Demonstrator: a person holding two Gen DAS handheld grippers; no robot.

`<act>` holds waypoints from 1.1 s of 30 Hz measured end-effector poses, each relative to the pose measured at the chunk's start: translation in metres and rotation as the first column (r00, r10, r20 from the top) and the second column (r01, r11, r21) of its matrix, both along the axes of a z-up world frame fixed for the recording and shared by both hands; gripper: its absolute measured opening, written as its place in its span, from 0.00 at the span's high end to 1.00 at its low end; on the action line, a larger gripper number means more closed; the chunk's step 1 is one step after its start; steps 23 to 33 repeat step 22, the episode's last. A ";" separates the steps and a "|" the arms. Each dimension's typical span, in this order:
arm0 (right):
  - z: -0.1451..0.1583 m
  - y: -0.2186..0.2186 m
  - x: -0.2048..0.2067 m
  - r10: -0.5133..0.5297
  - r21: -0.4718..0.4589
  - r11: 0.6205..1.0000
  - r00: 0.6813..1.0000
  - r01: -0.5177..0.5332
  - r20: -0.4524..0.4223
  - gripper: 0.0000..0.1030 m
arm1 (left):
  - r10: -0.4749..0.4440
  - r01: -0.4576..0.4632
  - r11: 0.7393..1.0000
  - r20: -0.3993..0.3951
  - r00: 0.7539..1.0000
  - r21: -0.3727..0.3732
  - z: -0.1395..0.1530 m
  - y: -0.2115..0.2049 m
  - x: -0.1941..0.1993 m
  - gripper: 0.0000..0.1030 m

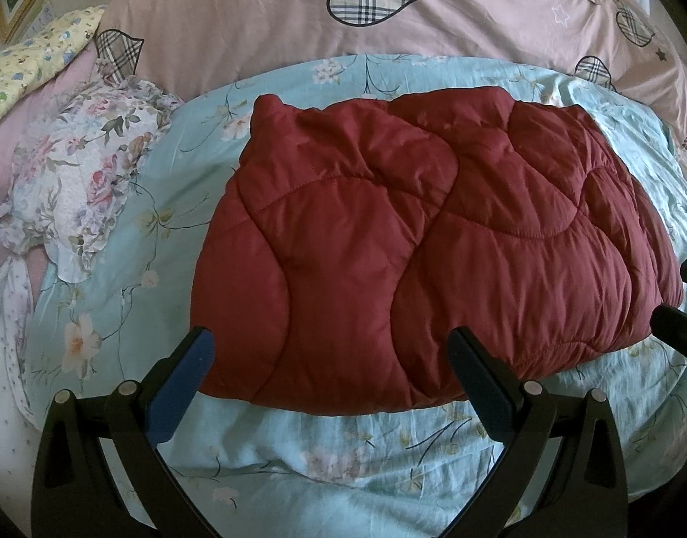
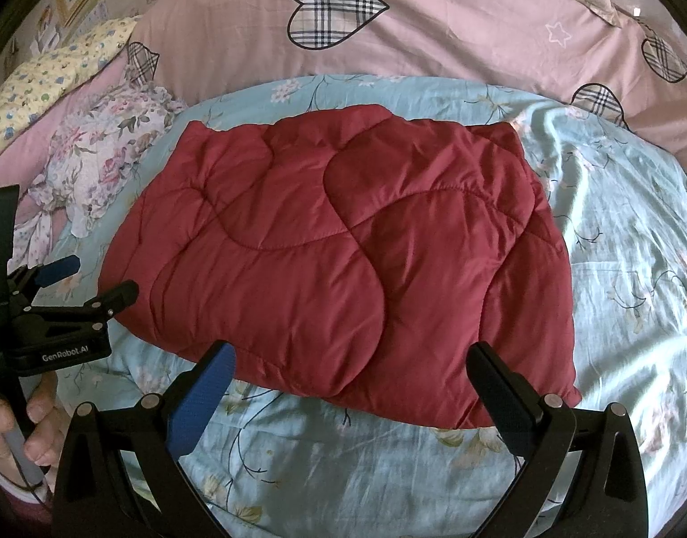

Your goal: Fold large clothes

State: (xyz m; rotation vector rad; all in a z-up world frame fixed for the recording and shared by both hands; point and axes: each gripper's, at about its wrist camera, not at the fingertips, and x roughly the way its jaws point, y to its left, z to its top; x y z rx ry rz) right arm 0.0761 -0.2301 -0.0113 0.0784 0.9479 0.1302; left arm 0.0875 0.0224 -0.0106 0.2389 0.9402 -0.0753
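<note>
My left gripper [image 1: 330, 358] is spread wide and holds nothing, and my right gripper [image 2: 347, 372] likewise, both hanging at the bottom of frame just short of the red quilted jacket's [image 2: 343, 251] near edge. It lies mid-frame as a puffy bundle on the blue floral sheet [image 2: 634, 269], apparently folded; I judge I'm clear to check it. The pink heart quilt [image 2: 433, 36] fills the top.

Left tongs [image 1: 330, 358] and right tongs [image 2: 350, 372], both agape, empty.
</note>
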 end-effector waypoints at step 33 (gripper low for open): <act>-0.003 -0.006 0.003 -0.018 0.017 1.000 1.000 0.018 0.005 0.00 | -0.012 0.011 0.998 -0.019 1.000 -0.063 -0.004 0.001 0.004 0.00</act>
